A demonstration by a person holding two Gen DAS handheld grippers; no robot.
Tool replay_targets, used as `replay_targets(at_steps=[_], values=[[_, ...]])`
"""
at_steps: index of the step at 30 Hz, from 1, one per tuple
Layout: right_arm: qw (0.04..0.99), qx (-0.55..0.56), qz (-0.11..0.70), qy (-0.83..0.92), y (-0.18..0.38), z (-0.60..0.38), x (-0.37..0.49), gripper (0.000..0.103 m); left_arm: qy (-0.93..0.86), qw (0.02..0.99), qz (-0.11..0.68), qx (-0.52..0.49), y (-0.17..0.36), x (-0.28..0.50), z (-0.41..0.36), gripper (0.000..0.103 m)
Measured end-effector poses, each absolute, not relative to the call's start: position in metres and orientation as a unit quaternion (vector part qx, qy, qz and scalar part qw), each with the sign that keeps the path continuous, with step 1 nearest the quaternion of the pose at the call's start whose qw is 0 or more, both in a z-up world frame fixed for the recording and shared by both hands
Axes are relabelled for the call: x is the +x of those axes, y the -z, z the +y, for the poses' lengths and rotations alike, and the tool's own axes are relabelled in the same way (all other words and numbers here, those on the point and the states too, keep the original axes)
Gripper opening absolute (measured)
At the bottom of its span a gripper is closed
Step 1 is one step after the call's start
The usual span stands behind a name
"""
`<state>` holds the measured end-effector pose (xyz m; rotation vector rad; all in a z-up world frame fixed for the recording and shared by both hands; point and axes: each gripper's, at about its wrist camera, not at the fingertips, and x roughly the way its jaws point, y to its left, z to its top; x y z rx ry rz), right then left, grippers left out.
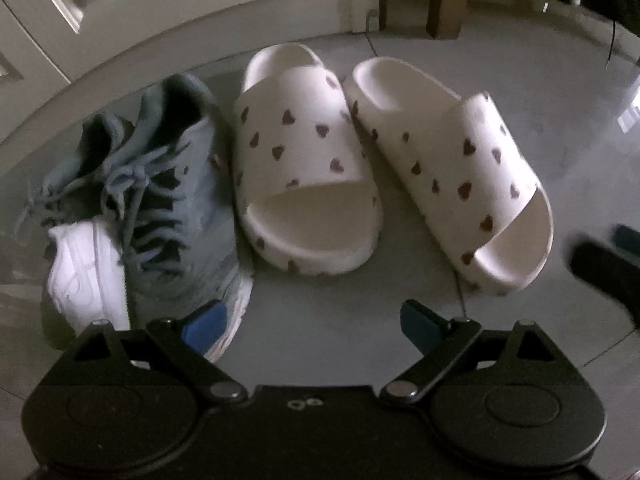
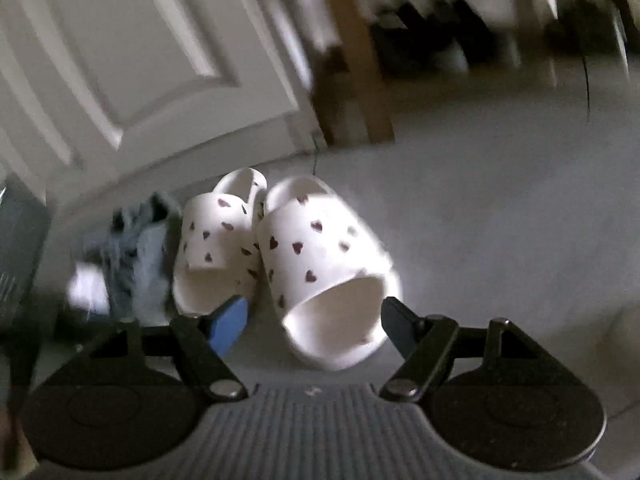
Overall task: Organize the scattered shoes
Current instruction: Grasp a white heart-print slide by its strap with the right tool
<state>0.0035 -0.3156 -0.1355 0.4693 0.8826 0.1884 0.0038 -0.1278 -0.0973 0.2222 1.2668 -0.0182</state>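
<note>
Fingers (image 1: 208, 322) spread; both slides (image 1: 308, 160) point toes toward camera.

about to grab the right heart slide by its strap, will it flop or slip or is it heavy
The right slide looks like thick moulded foam, so probably light for its bulk and stiff, not floppy. Its smooth strap may slip a little between hard pads. The wide flat sole suggests it would slide on the glossy floor rather than tip if nudged.

Both views are running dim, fisheye bending the edges with dark corner vignetting. Right wrist view is smearing with motion blur; white heart-print foam slides (image 2: 316, 264) are blowing out bright. Glossy grey tile floor (image 1: 580, 152) is catching window glare.
</note>
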Motion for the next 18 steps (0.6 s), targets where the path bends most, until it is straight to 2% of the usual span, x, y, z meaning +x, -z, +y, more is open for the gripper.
replay_targets(at_steps=[8,10,11,12,13,15,18], values=[[0.846,0.296,0.435,-0.090,0.173,-0.303,0.043,0.075,-0.022,0.786,0.612,0.082,0.112,0.010,-0.105,0.095],[0.832,0.340,0.429,-0.088,0.184,-0.309,0.047,0.065,-0.028,0.788,0.610,0.077,0.111,0.009,-0.105,0.095],[0.828,0.356,0.422,-0.098,0.188,-0.312,0.049,0.054,-0.031,0.788,0.610,0.076,0.110,0.008,-0.105,0.095],[0.826,0.367,0.415,-0.106,0.192,-0.313,0.051,0.049,-0.035,0.789,0.609,0.076,0.109,0.007,-0.105,0.095],[0.826,0.370,0.410,-0.115,0.193,-0.314,0.052,0.047,-0.041,0.788,0.610,0.076,0.109,0.005,-0.106,0.095],[0.825,0.381,0.392,-0.141,0.197,-0.316,0.051,0.038,-0.053,0.784,0.613,0.078,0.110,0.001,-0.107,0.095],[0.828,0.392,0.372,-0.152,0.197,-0.321,0.048,0.035,-0.066,0.780,0.617,0.079,0.110,-0.004,-0.114,0.095]])
